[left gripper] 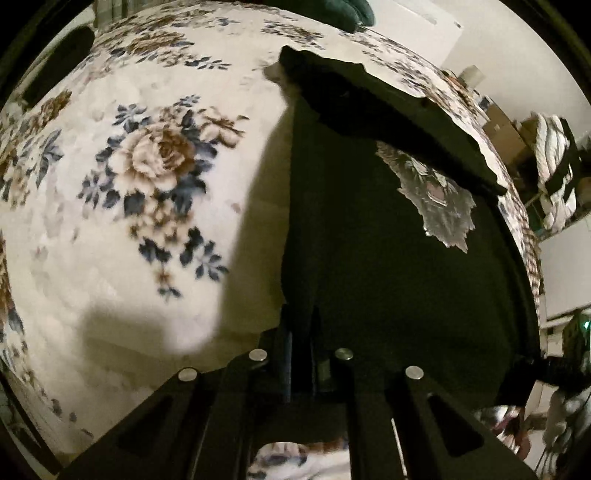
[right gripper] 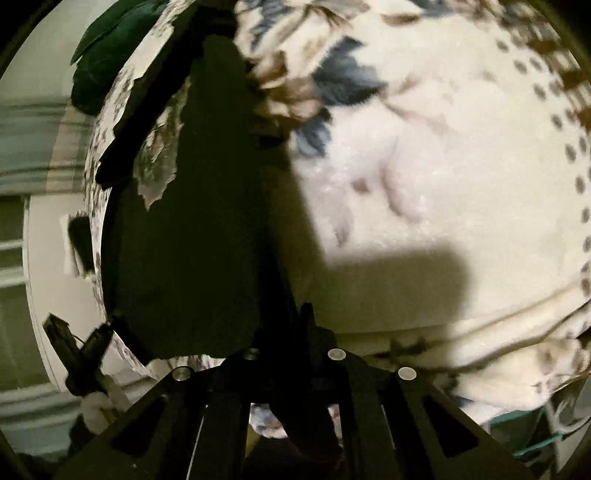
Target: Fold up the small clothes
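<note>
A black garment (left gripper: 369, 258) lies on a floral blanket (left gripper: 147, 155), with a silver print (left gripper: 436, 199) on its front and a dark band of cloth (left gripper: 369, 107) crossing its far end. My left gripper (left gripper: 301, 325) is shut on the garment's left edge, which rises to the fingertips. In the right wrist view the same black garment (right gripper: 192, 240) fills the left half and its print (right gripper: 159, 162) shows faintly. My right gripper (right gripper: 295, 321) is shut on its right edge, close above the cream blanket (right gripper: 424, 184).
A dark green cloth (left gripper: 343, 11) lies at the blanket's far end, also seen as a green cloth (right gripper: 110, 44). Beyond the blanket's edge are white walls, boxes (left gripper: 506, 133) and striped fabric (left gripper: 554, 155). Hard shadows fall on the blanket beside both grippers.
</note>
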Tool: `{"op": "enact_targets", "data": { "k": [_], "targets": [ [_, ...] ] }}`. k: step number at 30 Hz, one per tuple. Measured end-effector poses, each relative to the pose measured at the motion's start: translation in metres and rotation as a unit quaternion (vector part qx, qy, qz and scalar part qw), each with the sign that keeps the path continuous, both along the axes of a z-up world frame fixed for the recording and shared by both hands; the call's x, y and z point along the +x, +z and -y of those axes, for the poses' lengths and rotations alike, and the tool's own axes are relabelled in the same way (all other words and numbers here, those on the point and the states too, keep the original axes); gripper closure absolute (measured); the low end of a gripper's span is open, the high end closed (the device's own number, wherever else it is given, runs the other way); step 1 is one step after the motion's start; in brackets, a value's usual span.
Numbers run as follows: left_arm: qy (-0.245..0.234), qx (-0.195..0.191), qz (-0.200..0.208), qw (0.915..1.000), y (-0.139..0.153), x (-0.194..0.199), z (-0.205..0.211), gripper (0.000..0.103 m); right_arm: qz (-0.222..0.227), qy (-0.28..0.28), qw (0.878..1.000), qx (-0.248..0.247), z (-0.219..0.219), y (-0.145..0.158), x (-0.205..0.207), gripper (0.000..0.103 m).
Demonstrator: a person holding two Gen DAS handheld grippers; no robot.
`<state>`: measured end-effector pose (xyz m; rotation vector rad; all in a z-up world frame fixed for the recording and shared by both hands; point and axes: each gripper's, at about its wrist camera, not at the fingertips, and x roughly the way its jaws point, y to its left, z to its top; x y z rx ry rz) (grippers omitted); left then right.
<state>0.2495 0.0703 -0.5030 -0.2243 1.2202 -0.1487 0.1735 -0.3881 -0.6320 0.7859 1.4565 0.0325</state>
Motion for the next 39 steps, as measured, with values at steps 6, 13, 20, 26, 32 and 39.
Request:
{"op": "enact_targets", "data": {
  "k": [6,13,20,26,32,39],
  "targets": [
    [0.0,-0.005,-0.022,0.9997,-0.016,-0.018,-0.009,0.099,-0.001,0.03,0.999,-0.015,0.007,0.013,-0.008,0.097],
    [0.031,-0.064,-0.102,0.9922,-0.085,-0.009,-0.011,0.072,-0.048,0.021,0.998,0.027,0.024,-0.04,0.004,0.077],
    [0.03,-0.094,-0.095,0.9906,-0.095,-0.013,-0.008,0.052,-0.057,0.042,0.994,0.082,0.029,-0.069,-0.016,0.055],
    [0.013,-0.049,-0.069,0.9963,-0.066,-0.016,0.013,0.098,-0.033,0.017,0.996,0.086,0.033,-0.058,-0.015,0.094],
    [0.032,-0.065,-0.033,0.9968,-0.007,-0.023,0.007,0.098,-0.004,0.033,0.996,0.083,0.031,0.002,-0.01,0.095],
    [0.052,-0.089,0.006,0.9947,0.055,0.01,0.005,0.098,0.046,0.023,0.995,0.086,0.03,0.081,0.016,0.095]
  ]
}}
